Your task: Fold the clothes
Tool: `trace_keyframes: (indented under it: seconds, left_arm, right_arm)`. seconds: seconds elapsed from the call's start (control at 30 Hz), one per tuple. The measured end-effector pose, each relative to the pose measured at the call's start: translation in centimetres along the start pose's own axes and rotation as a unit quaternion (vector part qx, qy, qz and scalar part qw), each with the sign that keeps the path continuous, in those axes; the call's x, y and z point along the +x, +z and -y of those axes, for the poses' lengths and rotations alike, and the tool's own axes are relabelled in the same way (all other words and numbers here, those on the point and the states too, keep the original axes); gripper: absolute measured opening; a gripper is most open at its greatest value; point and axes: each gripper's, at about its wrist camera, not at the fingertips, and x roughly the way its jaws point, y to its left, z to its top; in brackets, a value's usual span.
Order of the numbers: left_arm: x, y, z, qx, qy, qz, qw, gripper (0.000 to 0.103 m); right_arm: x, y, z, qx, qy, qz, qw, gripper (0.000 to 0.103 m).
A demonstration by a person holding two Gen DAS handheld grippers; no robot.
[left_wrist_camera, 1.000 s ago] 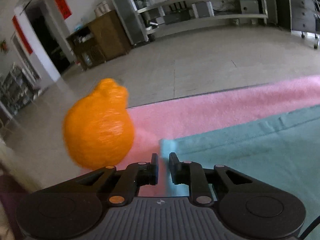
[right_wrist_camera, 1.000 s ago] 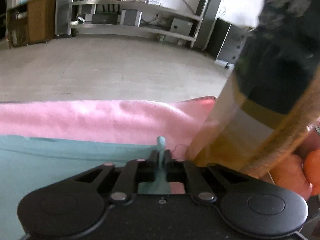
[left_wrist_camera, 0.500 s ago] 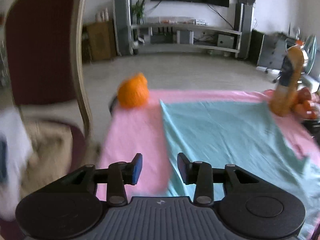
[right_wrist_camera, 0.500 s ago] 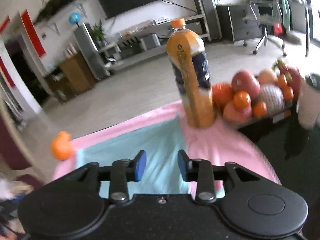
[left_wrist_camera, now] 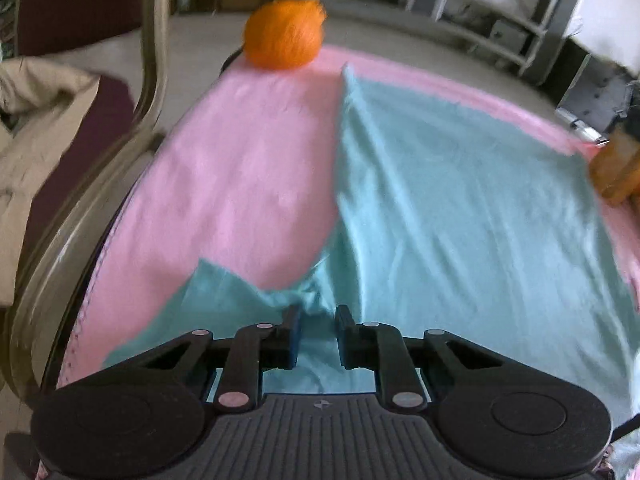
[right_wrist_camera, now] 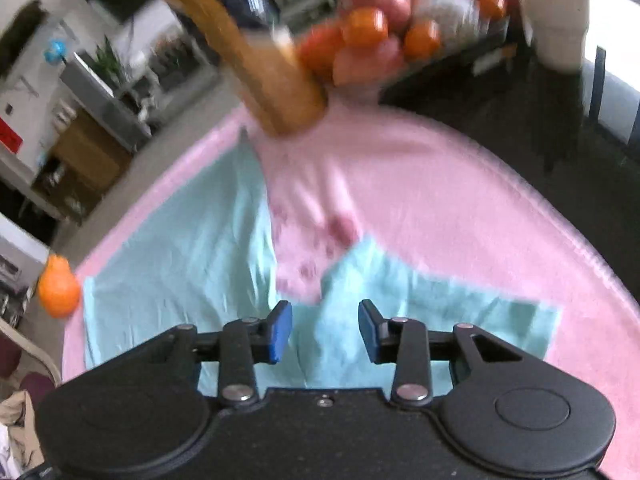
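The teal shirt (left_wrist_camera: 460, 200) lies flat on the pink tabletop cover (left_wrist_camera: 240, 168), its sleeves near each gripper. The left gripper (left_wrist_camera: 316, 330) has fingers spread around bunched sleeve cloth; the right gripper (right_wrist_camera: 325, 330) hangs spread above the other sleeve (right_wrist_camera: 460, 300). Best pinch both sleeves evenly, avoiding the bottle (right_wrist_camera: 248, 52) ahead

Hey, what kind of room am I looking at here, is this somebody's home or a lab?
Most likely a home living or dining room. A teal garment lies on a pink cloth covering the table, a pile of fruit sits beside an orange drink bottle, and a low media shelf lines the far wall.
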Motion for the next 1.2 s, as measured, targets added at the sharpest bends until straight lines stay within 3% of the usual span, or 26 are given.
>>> trace_keyframes:
  seconds: [0.03, 0.07, 0.13, 0.2, 0.27, 0.33, 0.37, 0.43, 0.5, 0.63, 0.7, 0.73, 0.83, 0.93, 1.0, 1.13, 1.2]
  left_arm:
    - [-0.1, -0.1, -0.1, 0.003, 0.004, 0.001, 1.0000, 0.023]
    - [-0.2, -0.2, -0.1, 0.006, 0.007, 0.002, 1.0000, 0.025]
    - [-0.3, -0.5, 0.0, 0.013, 0.017, 0.004, 0.9998, 0.025]
    - [-0.4, -0.7, 0.2, 0.019, 0.036, 0.008, 0.9991, 0.025]
    - [-0.6, -0.8, 0.4, 0.025, 0.062, 0.013, 0.9977, 0.013]
    - [-1.4, -0.9, -0.1, 0.020, 0.068, 0.023, 0.9973, 0.014]
    - [-1.8, -0.9, -0.4, 0.017, 0.070, 0.028, 0.9970, 0.015]
    - [-3.9, -1.3, -1.1, -0.001, 0.044, 0.050, 0.9978, 0.016]
    - [-6.5, -2.0, -1.5, -0.006, 0.022, 0.085, 0.9961, 0.015]
    - [-11.9, -4.7, -2.0, 0.000, -0.059, 0.153, 0.9865, 0.018]
    - [-12.9, -6.5, -1.9, -0.006, -0.110, 0.145, 0.9833, 0.019]
    - [-12.9, -7.3, -1.4, 0.005, -0.110, 0.134, 0.9848, 0.019]
    - [-11.9, -9.2, 1.3, 0.061, -0.084, 0.101, 0.9895, 0.018]
    - [-10.0, -11.2, 4.8, 0.125, -0.076, 0.070, 0.9868, 0.019]
    - [-8.6, -12.5, 6.6, 0.159, -0.084, 0.045, 0.9827, 0.020]
    - [-6.8, -14.5, 8.6, 0.224, -0.059, 0.030, 0.9723, 0.020]
    - [-7.5, -15.0, 8.2, 0.231, -0.064, 0.017, 0.9708, 0.020]
  right_arm:
    - [0.5, 0.0, -0.3, -0.013, -0.013, -0.001, 1.000, 0.036]
    - [0.9, 0.0, -0.8, -0.035, -0.036, 0.012, 0.999, 0.028]
    - [1.5, -0.4, -1.5, -0.077, -0.075, 0.030, 0.994, 0.001]
    - [2.2, -1.0, -1.8, -0.115, -0.120, 0.036, 0.985, 0.001]
    - [2.4, -0.9, -1.5, -0.109, -0.123, 0.035, 0.986, 0.001]
    - [2.2, -0.9, -1.3, -0.102, -0.118, 0.036, 0.987, 0.002]
    - [2.0, -0.9, -1.1, -0.099, -0.115, 0.037, 0.988, 0.007]
    - [0.4, -1.1, -0.7, -0.070, -0.094, 0.041, 0.992, 0.015]
    - [-2.9, -1.7, -0.2, -0.029, -0.041, 0.066, 0.997, 0.020]
    - [-10.1, -4.9, 1.3, 0.019, 0.066, 0.143, 0.987, 0.027]
    - [-12.7, -7.2, 2.2, 0.022, 0.106, 0.171, 0.979, 0.032]
    - [-13.3, -7.8, 2.6, 0.020, 0.116, 0.170, 0.978, 0.033]
    - [-12.4, -9.2, 3.1, 0.013, 0.113, 0.106, 0.988, 0.034]
    - [-9.7, -9.7, 2.6, -0.006, 0.085, 0.034, 0.996, 0.032]
    - [-8.3, -9.9, 2.0, -0.033, 0.060, 0.014, 0.998, 0.021]
    - [-5.7, -10.2, 0.8, -0.087, 0.007, -0.026, 0.996, 0.019]
    - [-5.0, -11.0, 0.4, -0.123, -0.022, -0.039, 0.991, 0.014]
